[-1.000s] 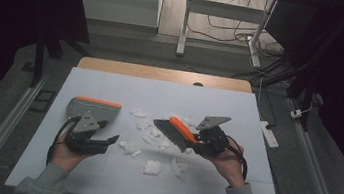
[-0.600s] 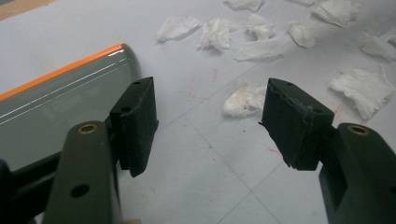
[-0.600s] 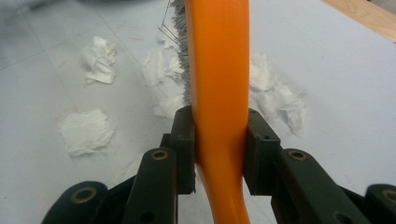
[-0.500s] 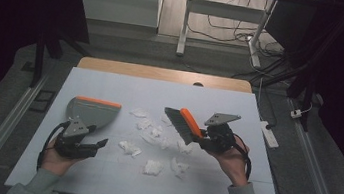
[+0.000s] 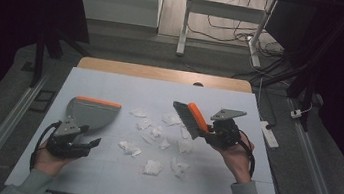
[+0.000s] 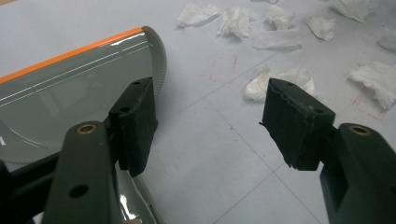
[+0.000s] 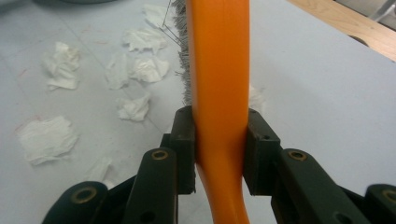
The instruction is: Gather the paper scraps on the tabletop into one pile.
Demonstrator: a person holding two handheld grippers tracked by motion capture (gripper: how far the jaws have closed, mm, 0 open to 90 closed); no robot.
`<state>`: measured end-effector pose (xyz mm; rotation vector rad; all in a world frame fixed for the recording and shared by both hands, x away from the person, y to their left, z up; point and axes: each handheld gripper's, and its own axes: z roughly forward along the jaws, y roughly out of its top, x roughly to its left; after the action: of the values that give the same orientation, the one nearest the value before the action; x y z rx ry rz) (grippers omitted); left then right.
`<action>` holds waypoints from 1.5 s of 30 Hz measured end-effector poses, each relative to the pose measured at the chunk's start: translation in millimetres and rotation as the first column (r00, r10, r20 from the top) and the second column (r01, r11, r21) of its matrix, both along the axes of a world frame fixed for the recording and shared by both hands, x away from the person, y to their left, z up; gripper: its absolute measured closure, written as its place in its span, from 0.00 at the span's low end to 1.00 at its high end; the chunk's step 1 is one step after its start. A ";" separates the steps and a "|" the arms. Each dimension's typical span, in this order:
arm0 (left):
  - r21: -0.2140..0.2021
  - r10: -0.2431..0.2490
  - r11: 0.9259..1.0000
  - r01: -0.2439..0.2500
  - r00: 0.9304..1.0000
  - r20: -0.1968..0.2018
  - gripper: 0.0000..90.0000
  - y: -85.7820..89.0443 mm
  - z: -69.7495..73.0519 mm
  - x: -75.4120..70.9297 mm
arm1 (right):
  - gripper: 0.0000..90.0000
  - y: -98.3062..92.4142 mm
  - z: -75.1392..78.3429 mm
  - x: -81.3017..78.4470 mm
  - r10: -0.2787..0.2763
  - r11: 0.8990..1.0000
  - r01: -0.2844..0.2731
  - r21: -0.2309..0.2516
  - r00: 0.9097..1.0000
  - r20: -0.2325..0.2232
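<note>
Right gripper [image 5: 212,130] clamps an orange brush [image 5: 192,119] above scattered paper scraps [image 5: 152,167], seemingly for sweeping; left gripper [image 5: 85,145], jaws apart, waits near the dustpan [image 5: 91,111].

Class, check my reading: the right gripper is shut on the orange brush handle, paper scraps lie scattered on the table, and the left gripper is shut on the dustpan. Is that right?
Not quite. The left gripper is open: in the left gripper view its jaws stand wide apart with bare table between them, the dustpan beside one jaw. The rest holds: the right gripper is shut on the brush, and paper scraps lie scattered.
</note>
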<state>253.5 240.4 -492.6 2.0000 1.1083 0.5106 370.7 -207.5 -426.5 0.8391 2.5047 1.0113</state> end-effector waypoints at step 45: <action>-0.003 -0.040 0.999 0.040 0.999 -0.006 0.39 -2.9 -7.4 6.2 | 0.78 88.1 -25.9 106.7 -0.017 0.855 -0.105 -0.508 0.973 -0.230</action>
<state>259.8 237.5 -500.0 2.0187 1.0694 0.4823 477.5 -119.3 -452.4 0.7550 2.7927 0.2141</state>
